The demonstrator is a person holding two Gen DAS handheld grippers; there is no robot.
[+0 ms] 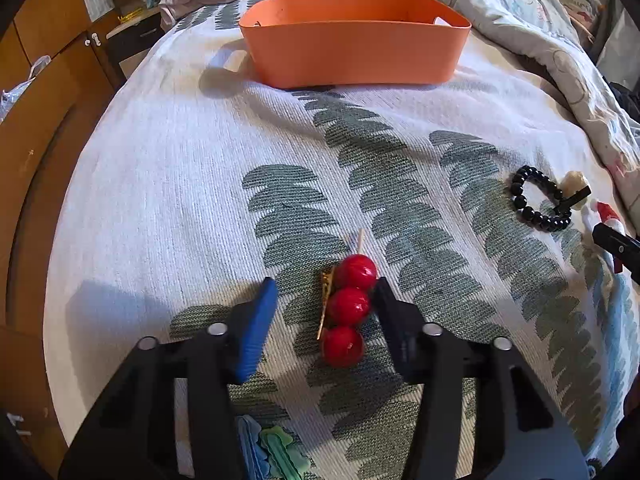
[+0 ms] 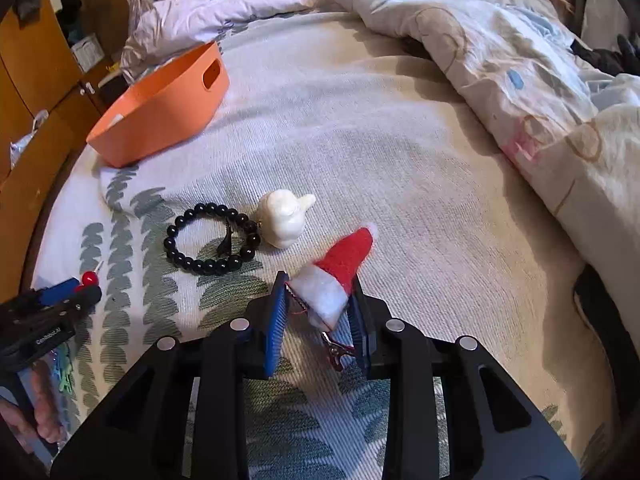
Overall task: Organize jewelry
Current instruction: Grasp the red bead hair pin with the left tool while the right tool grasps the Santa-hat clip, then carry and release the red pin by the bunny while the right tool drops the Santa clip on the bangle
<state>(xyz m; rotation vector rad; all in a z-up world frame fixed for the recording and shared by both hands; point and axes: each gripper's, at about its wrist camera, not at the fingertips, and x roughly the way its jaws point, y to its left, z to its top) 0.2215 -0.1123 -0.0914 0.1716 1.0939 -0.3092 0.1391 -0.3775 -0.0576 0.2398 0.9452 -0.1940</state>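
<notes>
Jewelry lies scattered on the bed (image 1: 160, 200), well short of the orange basket (image 1: 356, 56) meant to collect it. Left claw (image 1: 326, 304) straddles a red-bead hair clip (image 1: 348, 314), jaws apart with one side touching. Right claw (image 2: 320, 300) is clamped on a Santa-hat clip (image 2: 340, 272), ready for lifting.

We see our left hand-held gripper (image 1: 326, 312) as a matte black plastic frame with triangular cut-outs and two thick fingers, each pinned by round silver bolt heads. One finger carries a ribbed blue pad (image 1: 258, 330); the other shows its dark side. Our right hand-held gripper (image 2: 318, 316) is built the same, black with silver bolts and ribbed blue pads (image 2: 276, 328) on both fingers. Small white lettering marks the left unit's side in the right wrist view.
</notes>
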